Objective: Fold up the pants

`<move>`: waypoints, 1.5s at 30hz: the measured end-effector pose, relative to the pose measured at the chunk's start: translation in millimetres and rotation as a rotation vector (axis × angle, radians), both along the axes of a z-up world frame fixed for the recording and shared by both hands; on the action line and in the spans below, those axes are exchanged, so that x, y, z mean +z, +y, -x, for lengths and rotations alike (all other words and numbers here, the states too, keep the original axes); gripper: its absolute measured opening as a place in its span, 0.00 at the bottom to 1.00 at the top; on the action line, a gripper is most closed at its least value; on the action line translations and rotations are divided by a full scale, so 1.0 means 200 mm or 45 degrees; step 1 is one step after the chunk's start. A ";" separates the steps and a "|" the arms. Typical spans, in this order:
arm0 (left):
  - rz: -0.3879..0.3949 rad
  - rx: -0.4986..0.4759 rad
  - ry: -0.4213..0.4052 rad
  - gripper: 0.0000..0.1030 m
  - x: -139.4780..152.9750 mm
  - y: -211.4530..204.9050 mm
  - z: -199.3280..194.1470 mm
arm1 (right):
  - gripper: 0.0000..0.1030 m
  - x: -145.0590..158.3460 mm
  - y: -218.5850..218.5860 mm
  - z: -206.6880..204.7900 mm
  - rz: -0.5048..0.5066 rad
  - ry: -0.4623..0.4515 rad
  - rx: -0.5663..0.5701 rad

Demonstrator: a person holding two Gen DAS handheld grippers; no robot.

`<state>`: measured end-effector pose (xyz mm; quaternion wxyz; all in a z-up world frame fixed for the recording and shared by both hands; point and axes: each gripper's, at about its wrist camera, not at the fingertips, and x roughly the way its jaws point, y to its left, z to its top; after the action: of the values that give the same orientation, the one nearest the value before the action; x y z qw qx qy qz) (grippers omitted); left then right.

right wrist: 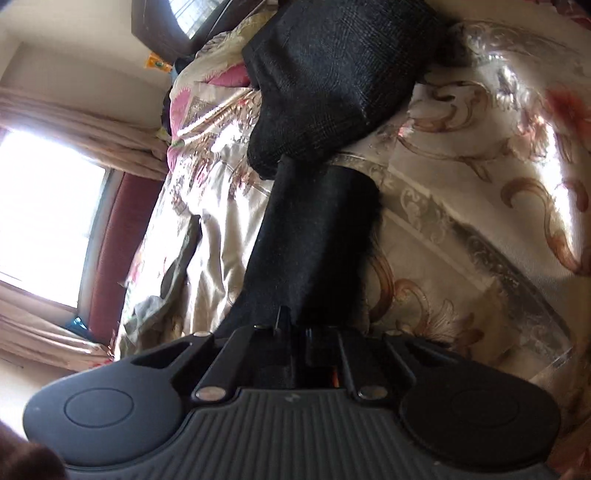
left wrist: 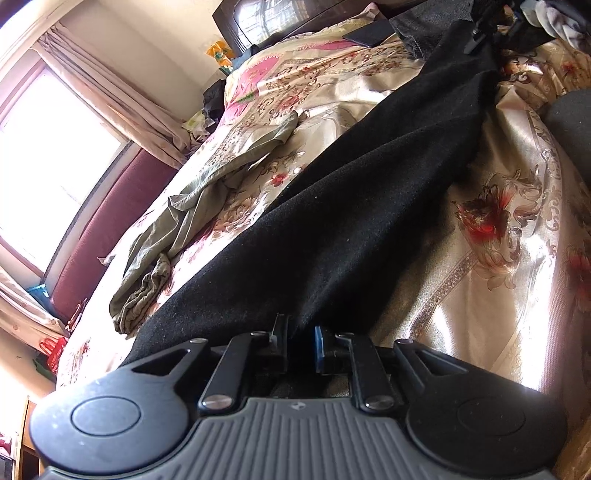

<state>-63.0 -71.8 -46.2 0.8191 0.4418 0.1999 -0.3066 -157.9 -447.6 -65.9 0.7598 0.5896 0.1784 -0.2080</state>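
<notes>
The black pants [left wrist: 369, 206] lie stretched over the floral bedspread [left wrist: 498, 258], running from the bottom middle of the left wrist view up to the top right. My left gripper [left wrist: 301, 338] is shut on their near edge, the fabric pinched between the pads. In the right wrist view a narrow length of the black pants [right wrist: 314, 236] leads from my right gripper [right wrist: 295, 328] up the bed. That gripper is shut on the cloth. Its fingertips are mostly hidden by the fabric. A dark woven garment [right wrist: 332, 74] lies over the far end.
A crumpled olive-green garment [left wrist: 207, 206] lies on the bed left of the pants, also seen as the olive garment [right wrist: 177, 266]. A bright window [left wrist: 44, 166] with curtains is at the left. The dark headboard [left wrist: 258, 22] stands at the far end. A dark grey cushion [left wrist: 569, 122] sits at the right.
</notes>
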 end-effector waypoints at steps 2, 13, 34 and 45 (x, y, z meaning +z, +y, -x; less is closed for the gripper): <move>-0.013 -0.003 -0.021 0.34 0.00 -0.01 0.00 | 0.28 0.02 -0.03 -0.01 -0.005 -0.024 -0.018; -0.011 0.233 -0.018 0.39 -0.01 0.19 -0.10 | 0.16 0.08 0.06 -0.10 0.081 0.214 0.082; 0.034 0.681 -0.257 0.53 -0.02 0.96 -0.29 | 0.50 0.47 1.85 -0.79 1.160 0.111 1.455; 0.113 0.677 -0.249 0.62 -0.02 1.13 -0.31 | 0.54 0.20 2.82 -1.03 1.735 -0.093 2.080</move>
<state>-0.5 153.6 -50.1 0.9046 0.3651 0.2153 -0.0453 47.9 116.7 -26.7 0.8436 -0.2527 0.3430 0.3269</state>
